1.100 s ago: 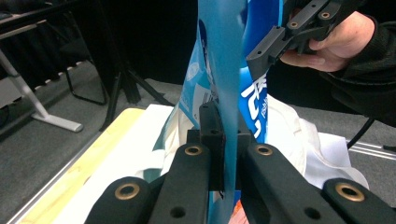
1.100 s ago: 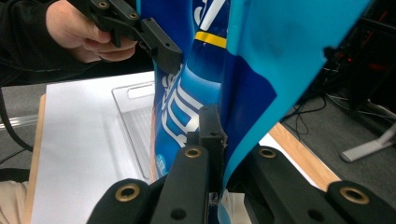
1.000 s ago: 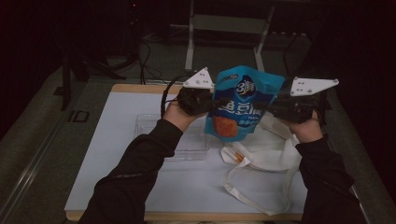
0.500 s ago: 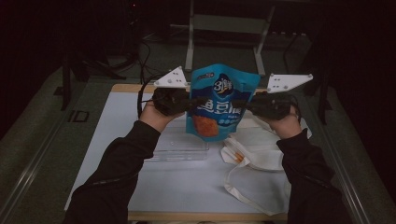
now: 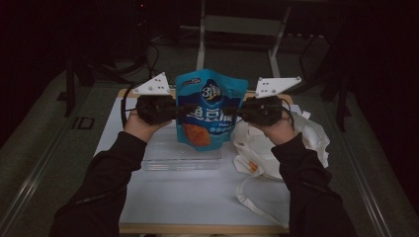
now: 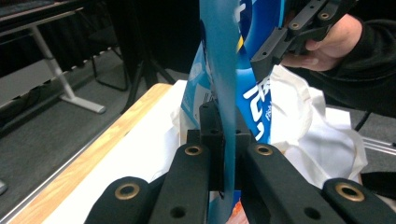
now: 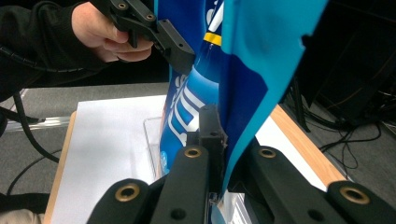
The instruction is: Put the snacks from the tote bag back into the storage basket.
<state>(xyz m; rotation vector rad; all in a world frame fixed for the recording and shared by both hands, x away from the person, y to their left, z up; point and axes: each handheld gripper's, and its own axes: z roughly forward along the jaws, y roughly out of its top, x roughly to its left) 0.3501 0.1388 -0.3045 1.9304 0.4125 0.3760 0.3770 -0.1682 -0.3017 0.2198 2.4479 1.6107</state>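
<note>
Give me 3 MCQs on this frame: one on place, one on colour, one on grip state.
1. Where is the clear tray?
A. on the white table top, below the held snack bag
B. on the floor
C. on top of the cloth bag

2. What is the main colour of the snack bag?
A. green
B. blue
C. yellow

3. How is the snack bag held?
A. lying flat, untouched
B. by the left gripper alone
C. upright, with both grippers clamped on its side edges

Answers:
1 A: the high view shows the tray on the table, left of the white cloth bag.
2 B: the pouch is blue with an orange patch.
3 C: the left gripper and the right gripper each close on an edge.
</note>
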